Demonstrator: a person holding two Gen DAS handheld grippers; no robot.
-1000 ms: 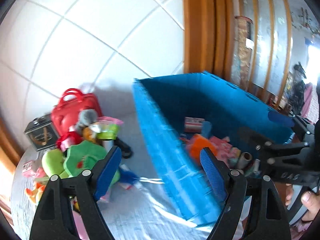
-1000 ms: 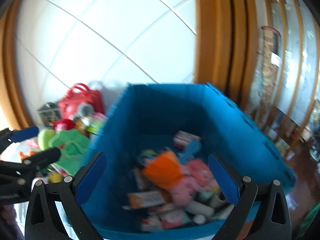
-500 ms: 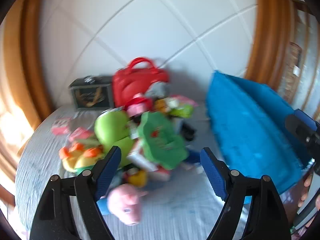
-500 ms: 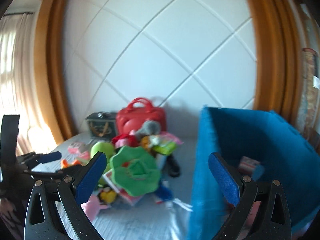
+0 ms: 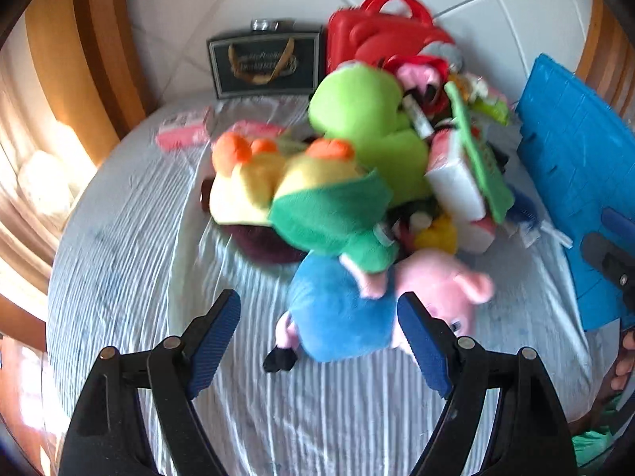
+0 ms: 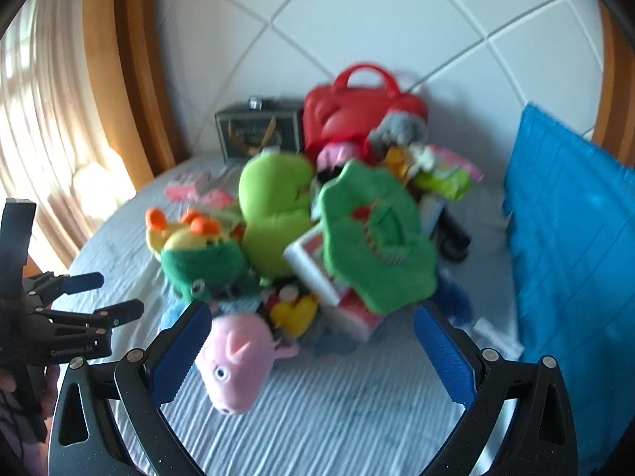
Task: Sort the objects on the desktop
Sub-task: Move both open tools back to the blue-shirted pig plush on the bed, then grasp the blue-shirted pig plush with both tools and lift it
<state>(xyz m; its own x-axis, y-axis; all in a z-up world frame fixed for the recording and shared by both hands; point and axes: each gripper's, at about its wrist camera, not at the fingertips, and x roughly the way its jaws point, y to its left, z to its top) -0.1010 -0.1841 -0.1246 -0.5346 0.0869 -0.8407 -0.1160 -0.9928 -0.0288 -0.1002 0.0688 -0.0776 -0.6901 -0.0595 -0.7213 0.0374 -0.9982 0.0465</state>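
A pile of toys lies on the striped tablecloth. A pink pig plush in a blue dress [image 5: 349, 309] lies at the pile's near edge; its head [image 6: 234, 361] shows in the right wrist view. Behind it are a yellow, green and orange plush [image 5: 293, 186], a light green plush [image 5: 365, 119] and a flat green felt toy [image 6: 373, 234]. My left gripper [image 5: 317, 341] is open and empty, its jaws on either side of the pig's body, just above it. My right gripper [image 6: 313, 353] is open and empty, in front of the pile. The blue bin [image 6: 571, 246] stands at the right.
A red plastic case [image 6: 357, 115] and a dark tin box [image 6: 258, 131] stand against the white wall behind the pile. Pink packets [image 5: 182, 131] lie at the back left. The table's rounded edge [image 5: 59, 261] curves on the left. The left gripper also shows at the left in the right wrist view [image 6: 79, 297].
Both grippers have swung left, away from the blue bin, to the toy pile. The left one has moved in low over the pink pig plush. Both stayed open.
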